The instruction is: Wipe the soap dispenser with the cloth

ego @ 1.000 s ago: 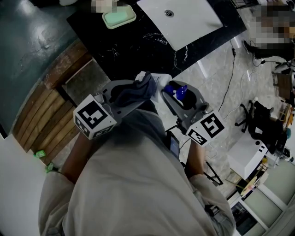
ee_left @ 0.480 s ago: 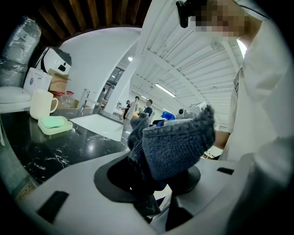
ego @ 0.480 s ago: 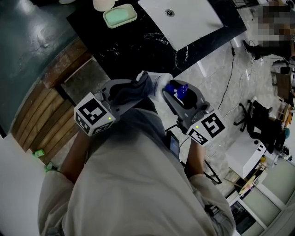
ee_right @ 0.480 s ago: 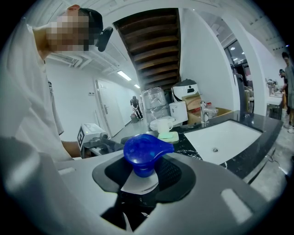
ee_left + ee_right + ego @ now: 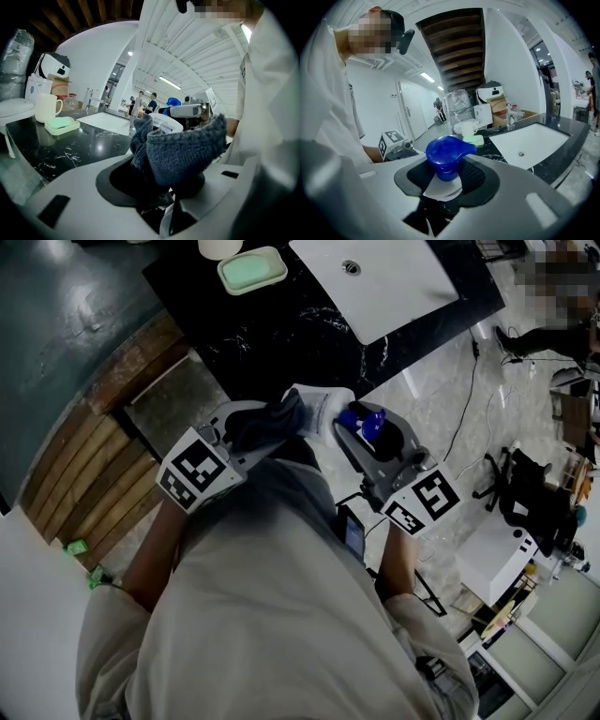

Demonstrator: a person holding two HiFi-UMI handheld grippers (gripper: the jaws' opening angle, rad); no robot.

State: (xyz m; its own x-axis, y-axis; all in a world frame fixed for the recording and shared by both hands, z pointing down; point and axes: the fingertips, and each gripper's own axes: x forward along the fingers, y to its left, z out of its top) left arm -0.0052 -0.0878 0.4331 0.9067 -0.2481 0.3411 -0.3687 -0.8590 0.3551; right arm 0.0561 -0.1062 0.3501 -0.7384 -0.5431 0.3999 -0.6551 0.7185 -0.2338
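Head view. Centre of frame, close to the person's body and off the black counter: left gripper is clamped on one dark grey cloth, and right gripper is clamped on one soap dispenser. The cloth is pressed to the bottle's white side. My reading: one gripper steadies the bottle while the other rubs. Upper frame: one white sink, one green soap dish.

Left gripper view. Jaws pinch the cloth low down, so a bunched wad stands free as the wiping face. The white bottle shows just behind it, right of centre. At left: one mug.

Right gripper view. Jaws grip the bottle's neck under the single blue pump head, leaving the body below open to the cloth, though its lower part is hidden here.

Count: two grippers, one cloth, one dispenser.
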